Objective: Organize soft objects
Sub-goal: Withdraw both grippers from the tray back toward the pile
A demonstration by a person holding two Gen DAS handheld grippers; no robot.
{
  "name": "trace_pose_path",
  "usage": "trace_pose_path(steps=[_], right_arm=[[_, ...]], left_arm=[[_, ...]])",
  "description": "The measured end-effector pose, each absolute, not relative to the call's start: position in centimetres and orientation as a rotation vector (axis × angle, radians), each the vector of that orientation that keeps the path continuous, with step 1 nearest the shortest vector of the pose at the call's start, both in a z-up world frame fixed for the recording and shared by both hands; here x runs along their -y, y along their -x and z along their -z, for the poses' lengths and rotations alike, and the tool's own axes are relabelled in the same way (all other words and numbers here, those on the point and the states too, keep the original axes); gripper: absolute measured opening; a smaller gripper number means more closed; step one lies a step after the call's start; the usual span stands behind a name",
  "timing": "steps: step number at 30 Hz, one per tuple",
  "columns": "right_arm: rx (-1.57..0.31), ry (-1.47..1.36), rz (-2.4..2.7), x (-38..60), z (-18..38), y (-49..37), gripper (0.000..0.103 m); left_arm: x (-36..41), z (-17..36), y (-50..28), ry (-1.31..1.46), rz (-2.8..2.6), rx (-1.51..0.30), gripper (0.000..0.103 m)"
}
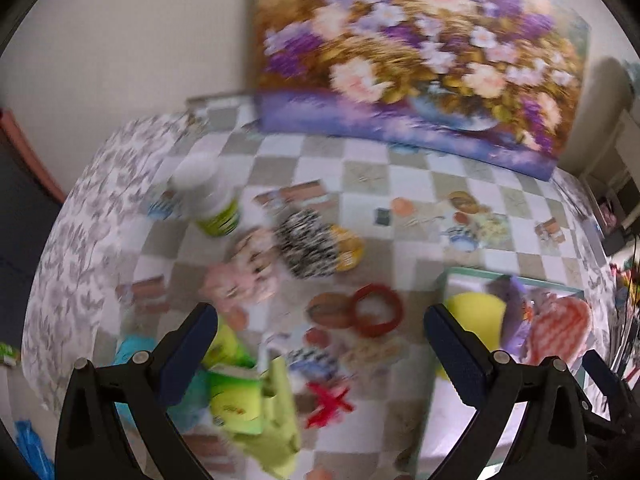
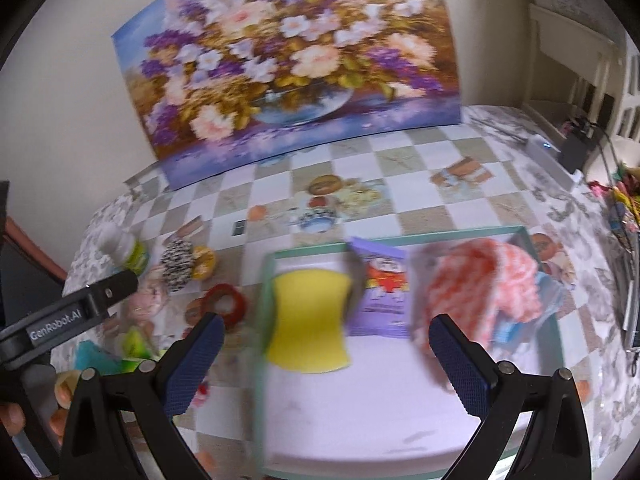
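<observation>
Both views are pretty blurry, so we're going with what we can make out. Our right gripper (image 2: 326,354) has its jaws spread wide with nothing between them, hovering over the near end of a shallow tray (image 2: 262,320) with a pale green rim. Just ahead of its left finger lies a yellow sponge (image 2: 308,320) in the tray; straight ahead between the fingers is a purple packet (image 2: 380,296), and ahead of the right finger a red-and-white cloth (image 2: 480,280) is bunched up, also in the tray.

Our left gripper (image 1: 320,344) is wide apart too, holding nothing. Close under its left finger sits a heap of lime-green and turquoise soft stuff (image 1: 240,392); we can't tell the pieces apart. Between the fingers, a bit ahead, is a red ring (image 1: 378,310) on the checkered tablecloth (image 1: 360,176), and nearer in, a small red thing (image 1: 330,402). Further ahead to the left: a pink plush toy (image 1: 240,280), a black-and-white striped item (image 1: 308,242) touching something yellow, and a white bottle (image 1: 208,196) with a green label. Way out front, a big flower painting (image 1: 416,48) leans against the wall.
</observation>
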State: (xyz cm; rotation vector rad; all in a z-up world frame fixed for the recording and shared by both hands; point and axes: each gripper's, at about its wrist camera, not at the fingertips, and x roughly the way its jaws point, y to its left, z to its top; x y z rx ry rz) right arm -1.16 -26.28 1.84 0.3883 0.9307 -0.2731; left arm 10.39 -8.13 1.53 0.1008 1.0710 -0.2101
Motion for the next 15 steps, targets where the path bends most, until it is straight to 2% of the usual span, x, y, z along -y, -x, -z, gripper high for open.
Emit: trace_pose_path(steps=[8,15], right_arm=[[-0.933,-0.325,0.169,20.7,-2.3,-0.7,0.103],[-1.004,-0.303,0.054,16.3,-0.1,-2.3,0.103]], left_arm=[[1.3,-3.0,-10.7,-0.043,0.139,-1.048,0.103],[-1.4,-1.9,-11.2,-0.009,0.116,-1.092,0.103]])
